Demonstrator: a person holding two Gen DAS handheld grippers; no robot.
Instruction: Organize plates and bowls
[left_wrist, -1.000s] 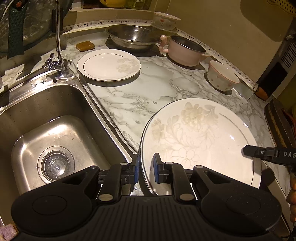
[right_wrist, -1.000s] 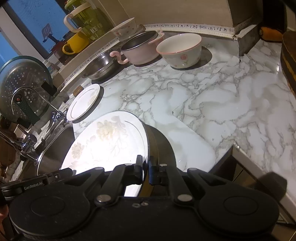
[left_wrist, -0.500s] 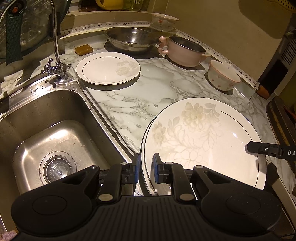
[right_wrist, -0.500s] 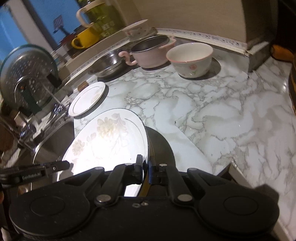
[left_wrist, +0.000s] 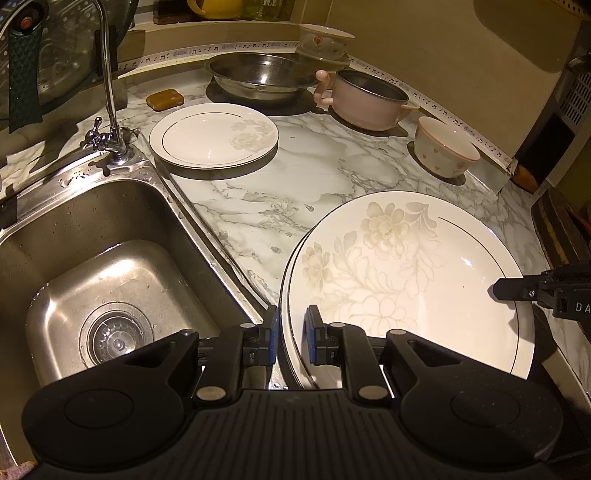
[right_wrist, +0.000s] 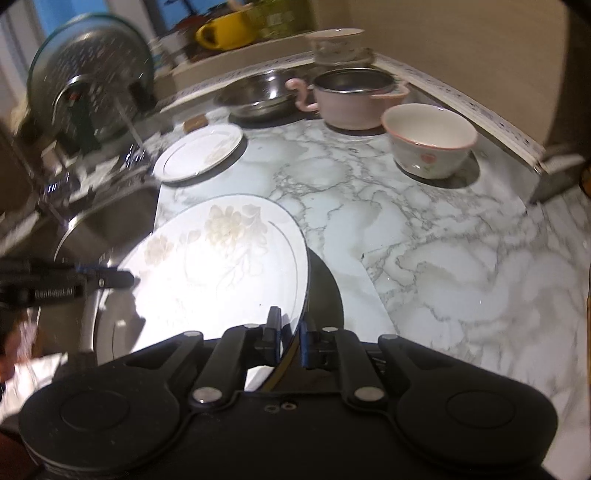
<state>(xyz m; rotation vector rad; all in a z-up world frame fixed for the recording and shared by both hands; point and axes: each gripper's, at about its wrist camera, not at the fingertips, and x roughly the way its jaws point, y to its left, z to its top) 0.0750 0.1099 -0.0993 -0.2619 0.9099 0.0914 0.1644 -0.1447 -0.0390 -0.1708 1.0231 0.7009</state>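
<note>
From the left wrist, the left tool (left_wrist: 290, 334) was seen clamped on the near rim of the large plate (left_wrist: 402, 280), its blue pads on either side of the edge. The plate was held level above the marble desk (left_wrist: 295, 192), just beside the sink (left_wrist: 110, 229). A smaller plate (left_wrist: 213, 135) lay near the tap, with a metal basin (left_wrist: 258, 75), a pink pot (left_wrist: 365, 101) and a small bowl (left_wrist: 445, 151) further back. The opposite tool's finger read "DA", the rest cut off.

From the right wrist, a blurred picture, the right tool (right_wrist: 288, 341) gripped the opposite rim of the large plate (right_wrist: 218, 266), which appeared tilted over the desk (right_wrist: 443, 240). The other tool's arm carried lettering that looked like "GenRobot.AI".

The step in hand seemed to be carrying the large plate with both tools. The next move would likely call for both grips to hold evenly until it was set down, perhaps by the smaller plate (right_wrist: 199, 152).
</note>
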